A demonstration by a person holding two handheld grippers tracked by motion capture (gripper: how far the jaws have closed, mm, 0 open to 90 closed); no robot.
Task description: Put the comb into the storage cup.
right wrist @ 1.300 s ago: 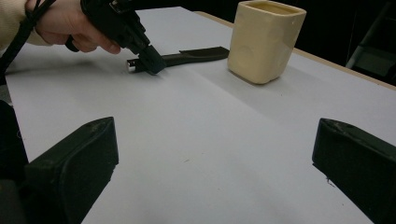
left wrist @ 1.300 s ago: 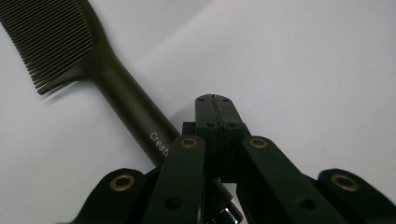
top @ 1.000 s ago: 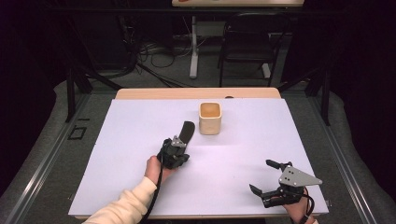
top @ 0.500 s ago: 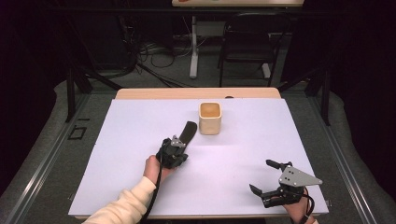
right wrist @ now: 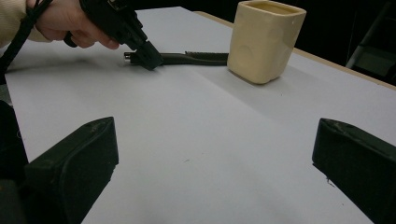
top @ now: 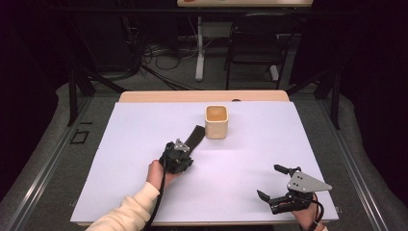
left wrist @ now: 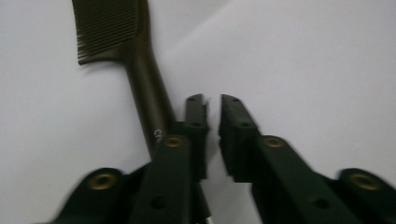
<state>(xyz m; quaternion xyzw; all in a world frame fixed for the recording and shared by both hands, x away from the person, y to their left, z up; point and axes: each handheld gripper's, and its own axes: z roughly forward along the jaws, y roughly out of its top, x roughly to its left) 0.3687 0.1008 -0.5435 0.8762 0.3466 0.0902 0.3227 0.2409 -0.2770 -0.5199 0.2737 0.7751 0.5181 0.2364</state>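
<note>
Comb point(left wrist: 135, 60): dark, fine-toothed, long-handled, lying flat beside cream cup point(top: 216, 121).

White table point(top: 269, 144), black chair point(top: 252, 45) and cables point(top: 154, 53) on floor behind

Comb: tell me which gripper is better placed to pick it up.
Left. The left gripper sits right at the comb handle, fingers beside it. The right gripper is open, far off at the near edge.

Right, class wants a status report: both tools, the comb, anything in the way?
Left tool nearly shut, beside comb handle, not gripping. Right tool open, idle. Cup near comb head.
</note>
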